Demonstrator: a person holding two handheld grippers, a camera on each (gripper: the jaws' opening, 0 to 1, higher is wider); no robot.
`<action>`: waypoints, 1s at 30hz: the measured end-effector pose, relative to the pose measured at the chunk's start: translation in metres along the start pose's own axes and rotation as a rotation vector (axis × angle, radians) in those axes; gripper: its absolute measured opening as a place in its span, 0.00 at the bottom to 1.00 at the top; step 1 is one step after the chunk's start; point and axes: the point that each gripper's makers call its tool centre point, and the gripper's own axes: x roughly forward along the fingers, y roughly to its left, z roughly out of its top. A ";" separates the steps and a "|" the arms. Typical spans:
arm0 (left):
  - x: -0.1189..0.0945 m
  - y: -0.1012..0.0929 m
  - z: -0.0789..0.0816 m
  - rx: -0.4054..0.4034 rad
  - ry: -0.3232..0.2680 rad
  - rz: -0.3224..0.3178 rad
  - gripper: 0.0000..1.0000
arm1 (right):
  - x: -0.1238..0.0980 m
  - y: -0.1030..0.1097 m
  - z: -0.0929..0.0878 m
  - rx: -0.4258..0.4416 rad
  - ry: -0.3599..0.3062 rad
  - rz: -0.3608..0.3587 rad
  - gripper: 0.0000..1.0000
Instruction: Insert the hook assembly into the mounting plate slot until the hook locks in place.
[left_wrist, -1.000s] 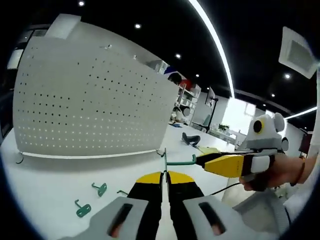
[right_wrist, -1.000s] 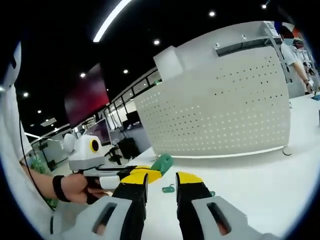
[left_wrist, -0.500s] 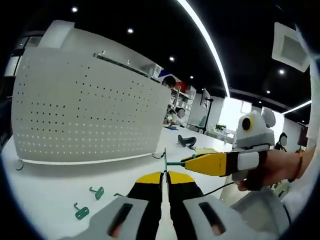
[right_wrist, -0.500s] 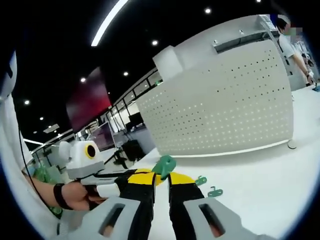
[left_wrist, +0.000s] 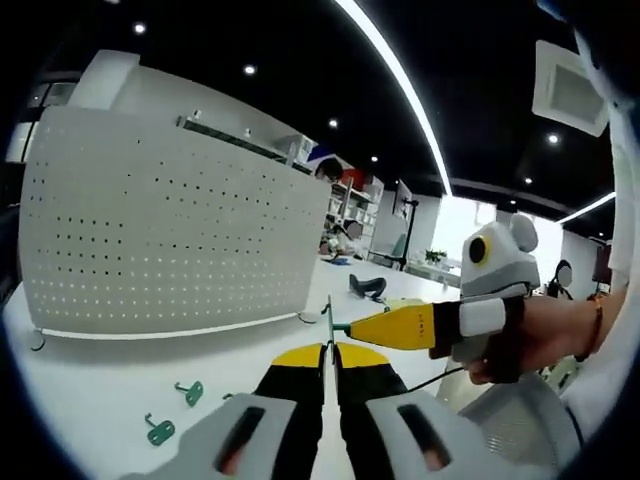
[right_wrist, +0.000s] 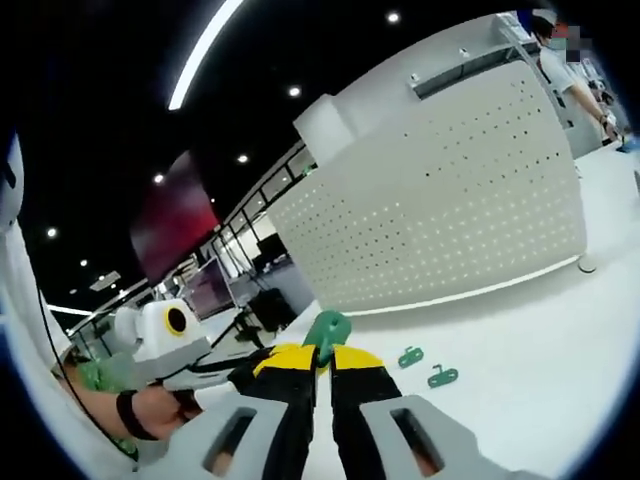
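Holding the green hook (right_wrist: 326, 327) clamped in my right tongs (right_wrist: 319, 362), I also pinch its thin wire end with my left tongs (left_wrist: 329, 352); both pairs are closed on it, well short of the white pegboard (left_wrist: 170, 240); pulling against myself could twist it or let it slip; two spare hooks (left_wrist: 172, 412) lie on the white table (right_wrist: 520, 350); beyond, a dim office with ceiling strip lights.
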 end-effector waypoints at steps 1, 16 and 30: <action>0.000 0.000 0.000 0.004 -0.001 0.002 0.03 | 0.000 0.000 0.000 -0.023 -0.001 -0.004 0.02; -0.003 0.006 0.010 0.019 -0.042 0.019 0.08 | 0.007 0.007 0.009 -0.110 -0.010 -0.027 0.01; -0.014 0.008 0.013 0.062 -0.031 0.041 0.18 | 0.009 0.005 0.025 -0.192 -0.028 -0.039 0.01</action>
